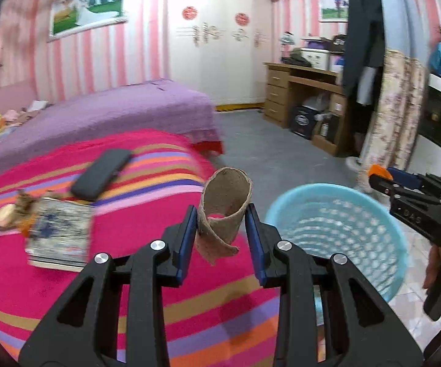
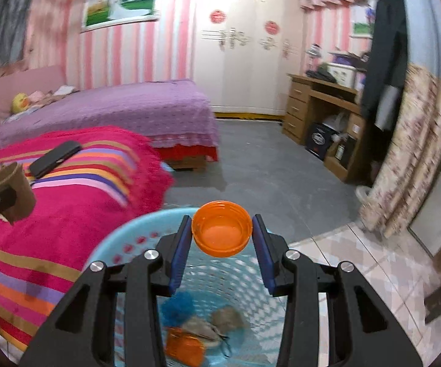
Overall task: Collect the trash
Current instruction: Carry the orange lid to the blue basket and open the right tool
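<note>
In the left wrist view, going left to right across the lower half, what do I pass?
Blurred patterned booklet → torn brown cardboard tube in the left tool → light blue perforated plastic basket → right tool.

You have two hand-held grippers: the left hand-held gripper (image 1: 222,226) and the right hand-held gripper (image 2: 222,232). One cardboard tube (image 1: 224,211), one orange cap (image 2: 222,228), one blue basket (image 2: 134,238), one book (image 1: 59,235), one black case (image 1: 101,173), two beds.

Raised letters "DAS" on the black body of the right hand-held gripper (image 1: 379,175), no other legible text
</note>
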`<state>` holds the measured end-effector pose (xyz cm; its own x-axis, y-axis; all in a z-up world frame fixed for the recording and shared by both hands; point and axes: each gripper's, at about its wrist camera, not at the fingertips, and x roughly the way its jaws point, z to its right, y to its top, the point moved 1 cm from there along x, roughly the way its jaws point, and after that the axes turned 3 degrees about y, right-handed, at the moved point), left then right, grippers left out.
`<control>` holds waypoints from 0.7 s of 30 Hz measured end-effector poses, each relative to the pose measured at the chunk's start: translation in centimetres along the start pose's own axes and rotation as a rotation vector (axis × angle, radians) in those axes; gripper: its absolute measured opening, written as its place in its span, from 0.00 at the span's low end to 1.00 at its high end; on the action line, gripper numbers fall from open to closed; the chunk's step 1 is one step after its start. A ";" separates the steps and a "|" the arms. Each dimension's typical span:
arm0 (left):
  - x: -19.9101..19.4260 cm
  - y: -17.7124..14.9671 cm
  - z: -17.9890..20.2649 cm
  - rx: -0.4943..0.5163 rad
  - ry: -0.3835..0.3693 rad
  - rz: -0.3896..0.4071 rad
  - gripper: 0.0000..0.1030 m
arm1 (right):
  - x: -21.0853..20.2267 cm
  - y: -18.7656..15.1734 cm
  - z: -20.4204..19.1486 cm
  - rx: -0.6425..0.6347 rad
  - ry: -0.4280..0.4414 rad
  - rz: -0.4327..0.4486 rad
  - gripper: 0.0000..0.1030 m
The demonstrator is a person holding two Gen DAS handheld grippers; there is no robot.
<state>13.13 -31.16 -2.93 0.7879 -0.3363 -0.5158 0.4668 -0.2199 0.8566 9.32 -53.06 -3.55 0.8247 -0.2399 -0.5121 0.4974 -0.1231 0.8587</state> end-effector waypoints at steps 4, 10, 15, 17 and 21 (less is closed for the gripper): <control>2.0 -0.2 4.1 0.018 -0.047 -0.033 0.30 | -0.3 -0.8 3.0 0.061 -0.030 0.002 0.39; 4.9 -0.1 7.6 0.029 -0.076 -0.082 0.35 | 0.1 -1.4 4.1 0.082 -0.034 -0.004 0.39; 5.6 0.7 7.6 0.023 -0.061 -0.075 0.71 | 0.5 -1.8 4.0 0.074 -0.028 -0.021 0.39; 5.6 1.0 7.0 0.015 -0.052 -0.068 0.81 | 0.6 -1.9 4.0 0.074 -0.027 -0.022 0.39; 5.0 1.2 5.3 0.017 -0.006 -0.033 0.90 | 0.6 -1.9 3.8 0.074 -0.022 -0.022 0.39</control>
<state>15.50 -37.94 -4.61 0.7701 -0.3340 -0.5436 0.4851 -0.2468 0.8389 7.87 -56.65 -5.42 0.8072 -0.2573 -0.5312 0.4935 -0.1993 0.8466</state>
